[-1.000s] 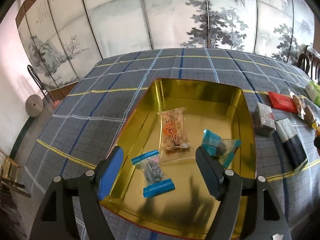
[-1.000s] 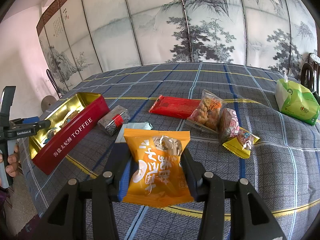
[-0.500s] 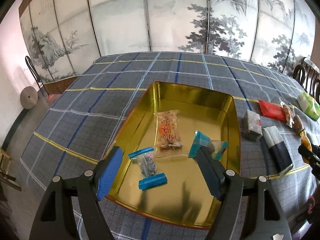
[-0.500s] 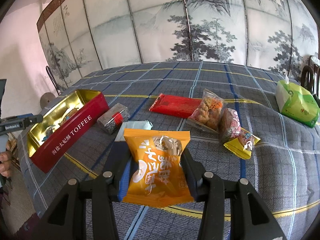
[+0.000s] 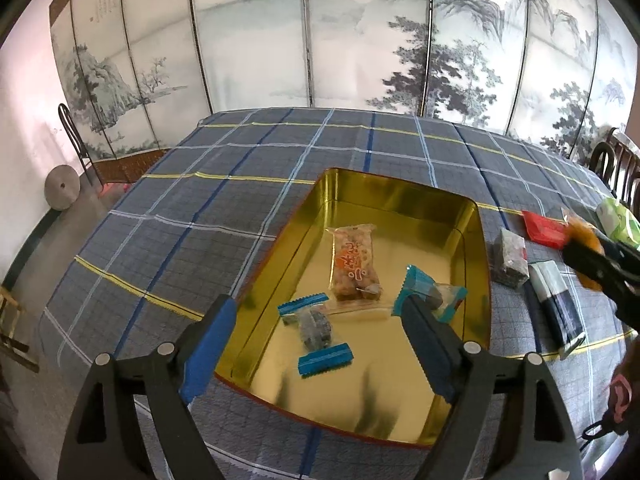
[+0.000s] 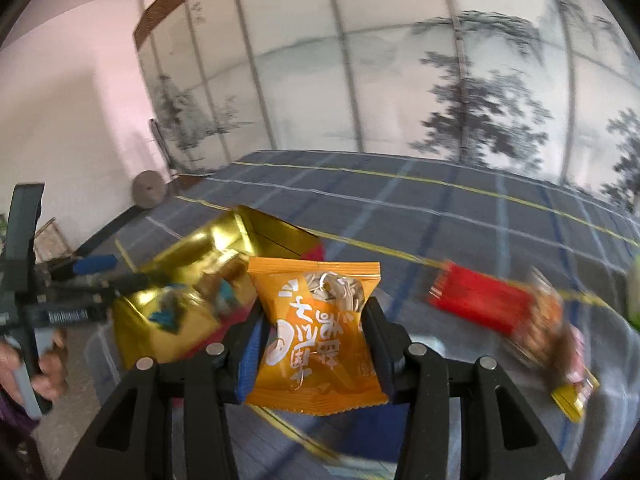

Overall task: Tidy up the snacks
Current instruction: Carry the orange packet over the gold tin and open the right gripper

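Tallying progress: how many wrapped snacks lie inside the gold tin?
3: a clear orange-printed packet mid-tin, a blue-ended dark candy nearer the camera, and a teal-ended candy partly behind the left gripper's finger.

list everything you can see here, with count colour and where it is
tin: 1, gold inside, red outside, on the tablecloth
blue-wrapped candies: 2, blue and teal, in the tin
clear orange-print snack: 1, in the tin, middle
orange snack packet: 1, clamped in the right hand-held gripper, in the air beside the tin
silver block snack: 1, grey, on the cloth right of the tin
dark and pale long packet: 1, right of the silver block
red flat packet: 1, on the cloth further right
green packet: 1, far right edge
plaid tablecloth: 1, grey-blue with yellow lines
painted folding screen: 1, behind the table
left hand-held gripper: 1, black with blue pads, open over the tin
right hand-held gripper: 1, black, shut on the packet
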A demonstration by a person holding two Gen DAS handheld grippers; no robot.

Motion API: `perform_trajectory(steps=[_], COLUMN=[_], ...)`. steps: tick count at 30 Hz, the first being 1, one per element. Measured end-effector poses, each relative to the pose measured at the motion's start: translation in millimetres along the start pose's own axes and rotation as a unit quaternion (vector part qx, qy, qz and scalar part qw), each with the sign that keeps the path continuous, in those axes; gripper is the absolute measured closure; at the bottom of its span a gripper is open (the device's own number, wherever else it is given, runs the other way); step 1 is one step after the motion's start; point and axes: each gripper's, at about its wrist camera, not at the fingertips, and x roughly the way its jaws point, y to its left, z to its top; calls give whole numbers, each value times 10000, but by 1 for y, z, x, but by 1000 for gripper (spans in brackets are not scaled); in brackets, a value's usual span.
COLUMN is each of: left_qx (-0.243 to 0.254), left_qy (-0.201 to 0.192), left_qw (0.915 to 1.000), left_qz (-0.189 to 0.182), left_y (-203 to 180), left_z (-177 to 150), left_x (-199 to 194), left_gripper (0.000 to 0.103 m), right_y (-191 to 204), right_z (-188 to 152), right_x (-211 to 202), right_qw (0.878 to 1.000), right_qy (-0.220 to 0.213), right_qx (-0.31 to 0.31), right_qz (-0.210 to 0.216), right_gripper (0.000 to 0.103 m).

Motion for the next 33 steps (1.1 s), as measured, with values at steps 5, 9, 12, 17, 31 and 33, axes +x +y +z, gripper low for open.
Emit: perform_trajectory(steps=[5, 9, 12, 17, 31, 33], left_qx=[-62, -14, 42, 124, 161, 157], left_qy=[-1, -67, -96, -82, -45, -35], left_qw=[10000, 10000, 9999, 9999, 9998, 9998], left_qz=[-46, 15, 39, 45, 92, 93], left_y=[7, 10, 11, 9, 8, 8], left_z=[-1, -1, -1, -2, -5, -5], left_x=[-1, -2, -3, -1, 1, 2], left_gripper=[20, 20, 20, 20, 19, 19], right_y=[22, 31, 36, 41, 61, 59], right_z=[21, 30, 35, 42, 49, 51], right_x=[39, 70, 88, 112, 139, 136], right_qw=[9992, 9981, 9973, 9963, 9943, 9952], right_qy=[182, 413, 576, 734, 937, 848], right_qx=[-157, -216, -262, -259, -377, -296], right_qz=[331, 404, 360, 363, 345, 391], right_gripper=[55, 55, 55, 55, 46, 46])
